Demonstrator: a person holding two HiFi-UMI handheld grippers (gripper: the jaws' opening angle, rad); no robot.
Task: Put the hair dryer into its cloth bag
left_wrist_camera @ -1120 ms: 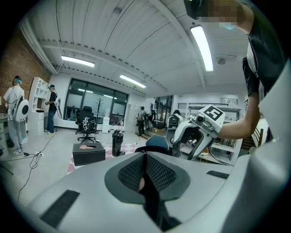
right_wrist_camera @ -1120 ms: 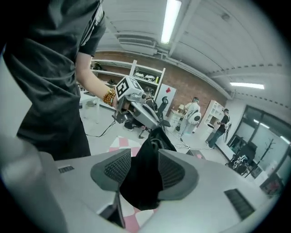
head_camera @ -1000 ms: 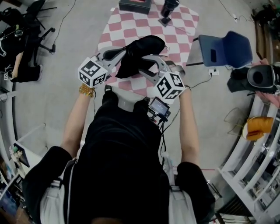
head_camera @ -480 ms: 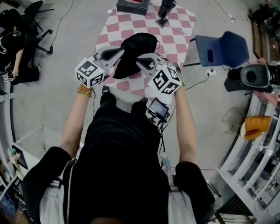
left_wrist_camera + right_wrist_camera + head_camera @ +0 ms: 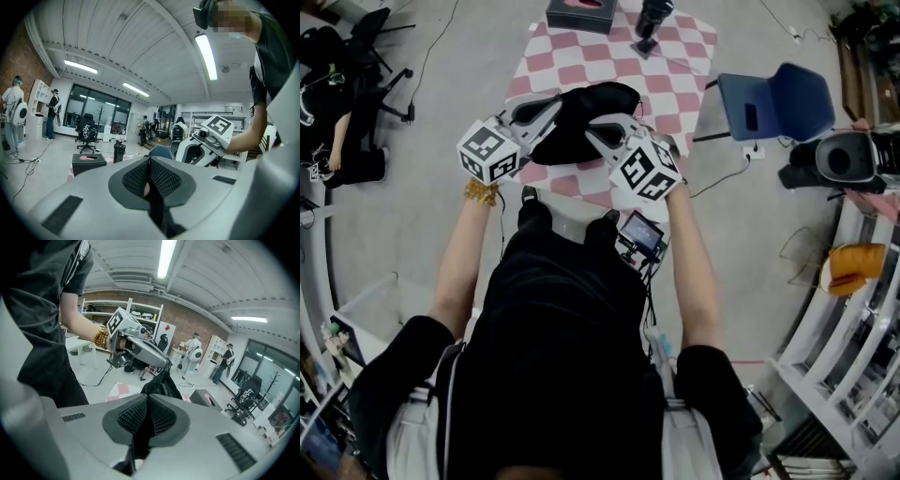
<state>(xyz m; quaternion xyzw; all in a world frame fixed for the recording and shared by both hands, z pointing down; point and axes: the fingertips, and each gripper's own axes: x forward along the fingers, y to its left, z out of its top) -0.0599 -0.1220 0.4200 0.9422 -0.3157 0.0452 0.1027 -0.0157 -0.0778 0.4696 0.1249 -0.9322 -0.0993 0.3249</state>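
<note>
A black cloth bag hangs in the air above the near end of the checkered table, stretched between my two grippers. The left gripper is shut on the bag's left edge, and a strip of black cloth shows between its pads. On the right edge the right gripper is shut, with dark cloth pinched in its jaws. In the right gripper view the bag droops below the left gripper. A black upright object, possibly the hair dryer, stands at the table's far end.
A dark tissue box sits at the far edge of the table. A blue chair stands to the right, office chairs to the left, and shelving at the right. Several people stand across the room.
The right gripper stood open beside the bag and has closed on its edge. The bag now hangs wider and flatter between both grippers.
</note>
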